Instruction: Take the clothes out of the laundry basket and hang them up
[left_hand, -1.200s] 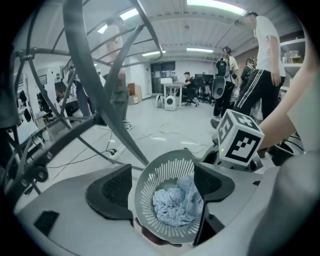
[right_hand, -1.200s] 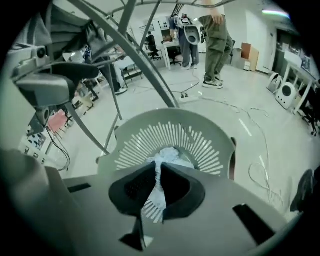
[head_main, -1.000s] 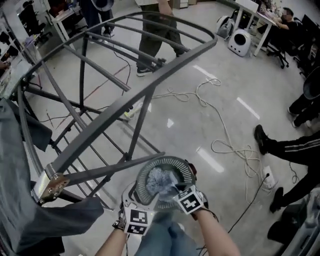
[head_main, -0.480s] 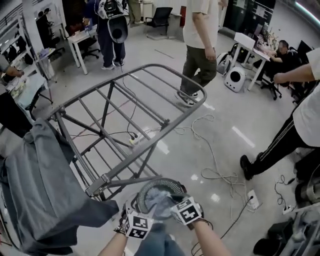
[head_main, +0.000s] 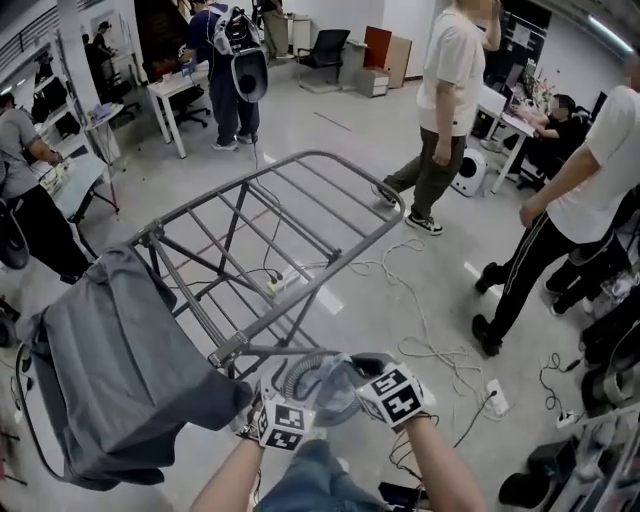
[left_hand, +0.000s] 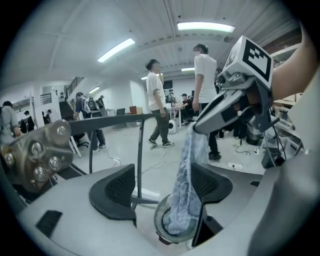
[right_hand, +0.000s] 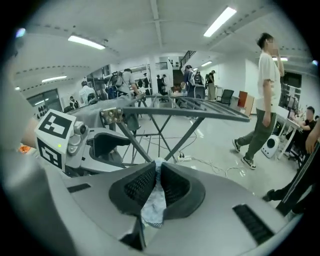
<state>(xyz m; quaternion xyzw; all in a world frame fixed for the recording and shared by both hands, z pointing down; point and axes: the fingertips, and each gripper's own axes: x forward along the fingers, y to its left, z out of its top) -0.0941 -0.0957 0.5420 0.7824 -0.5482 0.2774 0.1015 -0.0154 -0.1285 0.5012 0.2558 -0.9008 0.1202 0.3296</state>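
Note:
A light blue cloth (left_hand: 186, 180) hangs from my right gripper (right_hand: 156, 172) down into the round grey laundry basket (left_hand: 167, 234). The right jaws are shut on the cloth's top (right_hand: 154, 200). My left gripper (left_hand: 162, 182) is open just over the basket, and the cloth dangles between its jaws close to the right pad (left_hand: 212, 180), not pressed. In the head view both grippers, left (head_main: 283, 420) and right (head_main: 392, 392), sit side by side over the basket (head_main: 300, 375). The grey drying rack (head_main: 290, 225) stands just beyond, with a grey garment (head_main: 120, 370) draped over its left end.
Several people stand around the rack: one (head_main: 440, 110) behind it, one (head_main: 560, 210) at the right, one (head_main: 30, 200) at the left. Loose cables (head_main: 430, 320) and a power strip (head_main: 285, 282) lie on the floor. Desks and chairs line the back.
The head view has tilted up, so the rack looks farther off and more of the room shows. The right gripper has lifted the blue cloth higher out of the basket.

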